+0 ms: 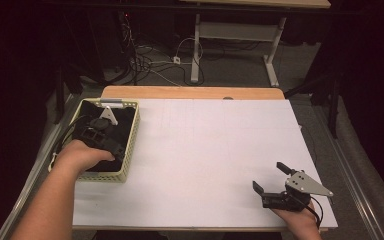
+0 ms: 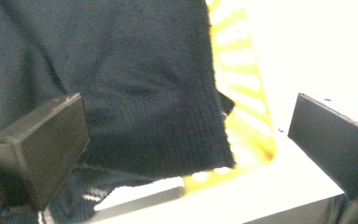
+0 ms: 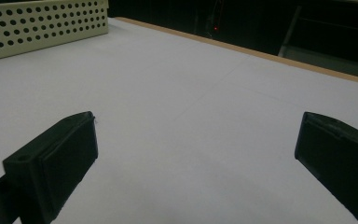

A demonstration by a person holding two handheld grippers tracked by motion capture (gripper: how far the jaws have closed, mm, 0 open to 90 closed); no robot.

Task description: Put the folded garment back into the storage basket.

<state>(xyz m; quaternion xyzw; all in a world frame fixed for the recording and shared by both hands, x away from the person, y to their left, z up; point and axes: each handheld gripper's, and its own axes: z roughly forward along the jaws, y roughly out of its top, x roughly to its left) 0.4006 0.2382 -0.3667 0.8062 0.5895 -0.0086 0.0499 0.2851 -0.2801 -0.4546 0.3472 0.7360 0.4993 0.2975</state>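
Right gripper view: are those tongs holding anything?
No: the right tongs stand wide open over the bare white table, with nothing between them.

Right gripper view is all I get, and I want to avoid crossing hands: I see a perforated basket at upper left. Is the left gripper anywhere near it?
Observer: Yes. In the high view the left gripper hangs over the basket, which sits at the left edge of the table, far from your side.
Operator: Is it holding anything?
Observer: No. In the left gripper view its fingers stand wide apart above a dark cloth that lies in the basket, and they are not pressing on it.
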